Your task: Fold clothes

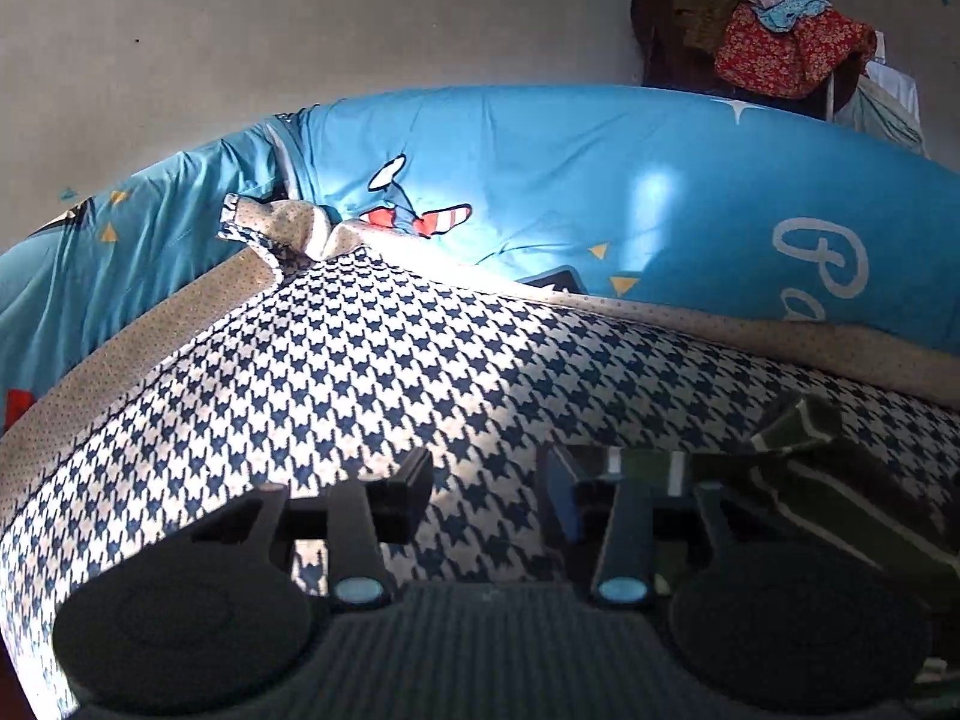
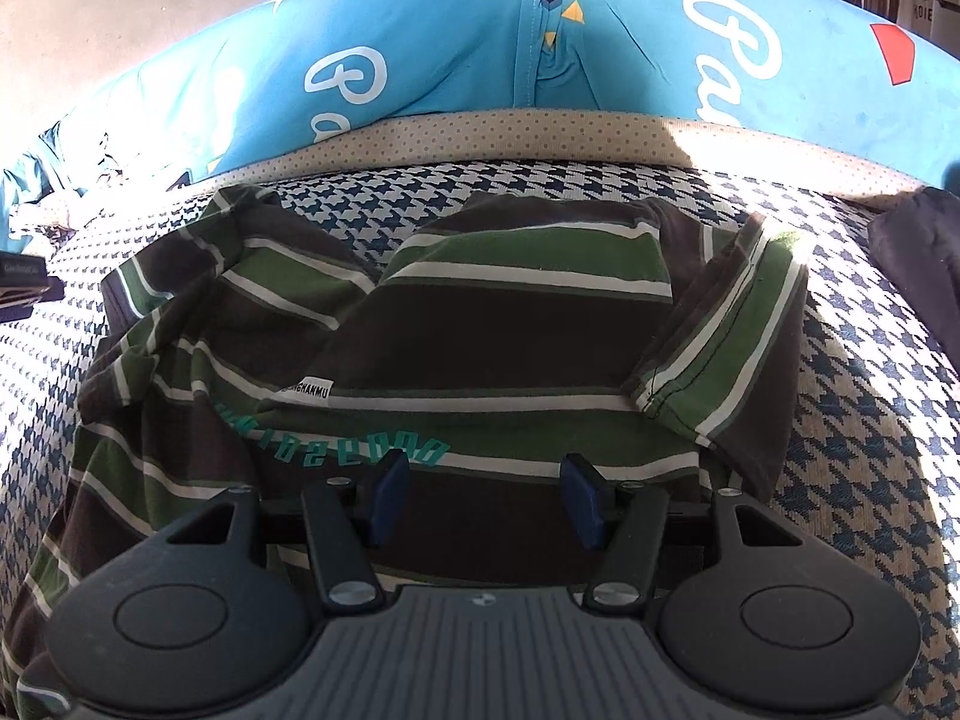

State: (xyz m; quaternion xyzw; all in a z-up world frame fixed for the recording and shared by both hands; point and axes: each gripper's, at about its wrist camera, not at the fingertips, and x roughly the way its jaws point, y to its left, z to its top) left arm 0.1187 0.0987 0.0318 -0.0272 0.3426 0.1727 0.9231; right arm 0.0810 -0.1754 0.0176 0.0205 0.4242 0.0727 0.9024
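The striped green-and-brown T-shirt (image 2: 480,324) lies half-folded on the houndstooth cloth (image 2: 852,420), so the right gripper (image 2: 483,495) hovers spread over its hem, and the left gripper (image 1: 489,492) stands spread, gripping nothing.

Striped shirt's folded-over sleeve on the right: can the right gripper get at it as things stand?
Probably yes. The right gripper is open over the striped shirt, and the sleeve lies on top, just ahead to its right, with nothing covering it.
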